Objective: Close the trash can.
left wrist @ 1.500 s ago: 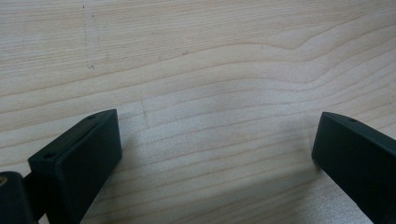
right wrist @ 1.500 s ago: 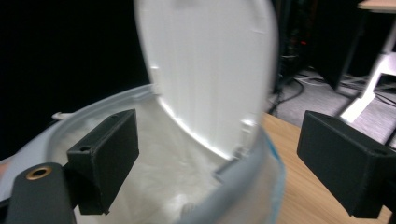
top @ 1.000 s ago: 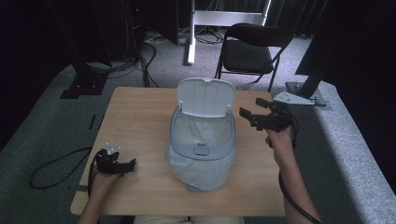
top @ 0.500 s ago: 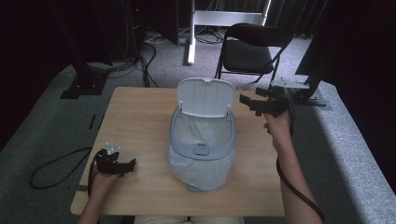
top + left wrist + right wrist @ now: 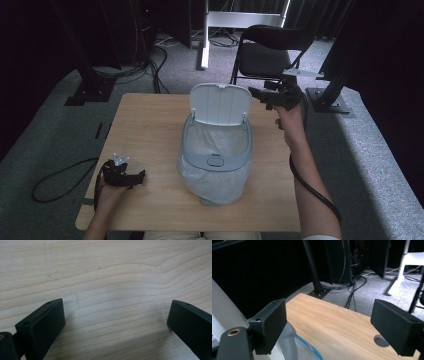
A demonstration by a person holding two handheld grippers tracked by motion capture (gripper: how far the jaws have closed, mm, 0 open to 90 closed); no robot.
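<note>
Jaws, right gripper [image 5: 261, 96]: spread wide, holding nothing, raised just beside the upright lid [image 5: 221, 103], near the tabletop's [image 5: 150, 115] far right edge.
Jaws, left gripper [image 5: 134, 177]: spread, empty, low over the near left corner.
Bin [image 5: 216, 155]: mid-tabletop, lid open, bag-lined.

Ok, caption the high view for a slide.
Right hand-held gripper open beside the raised lid of a bag-lined bin; left hand-held gripper on table.

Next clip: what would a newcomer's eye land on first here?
The pale blue-grey plastic bin, lined with a clear bag, stands mid-table with its white lid raised upright. The right gripper hovers open beside that lid, while the left gripper rests open on the light wooden table near its front-left corner.
</note>
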